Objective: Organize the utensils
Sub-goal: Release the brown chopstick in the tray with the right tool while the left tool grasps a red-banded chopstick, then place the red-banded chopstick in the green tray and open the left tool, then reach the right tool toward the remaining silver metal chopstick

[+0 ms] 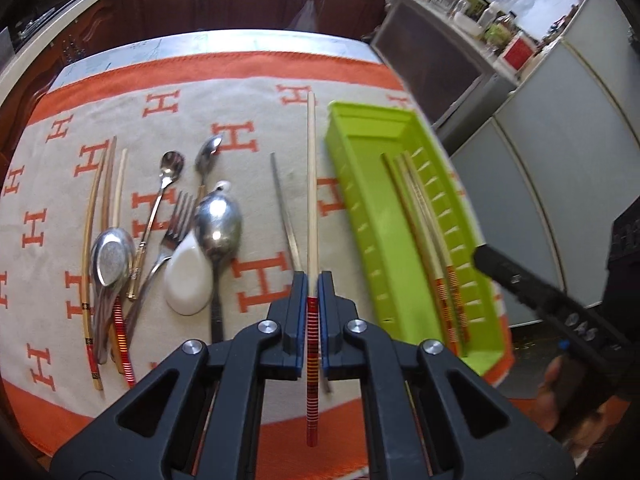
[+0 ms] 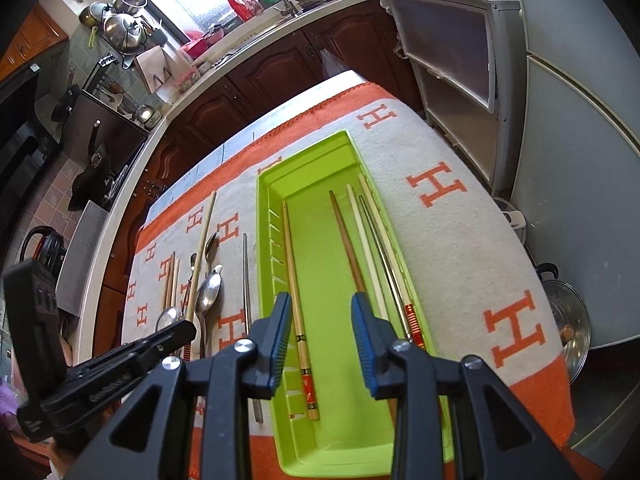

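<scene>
In the left wrist view, the left tongs (image 1: 312,280) are closed on a red-banded chopstick (image 1: 311,200), just left of the green tray (image 1: 360,216). In the right wrist view, the right tongs (image 2: 320,334) stand wide over the tray (image 2: 320,420), holding nothing; five chopsticks (image 2: 294,280) lie inside.

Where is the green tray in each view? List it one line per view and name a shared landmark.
Left wrist view: the green tray lies right of centre, beside the left gripper.
Right wrist view: it runs up the middle, beyond the right gripper.
Shared landmark: the orange H-patterned cloth.
</scene>
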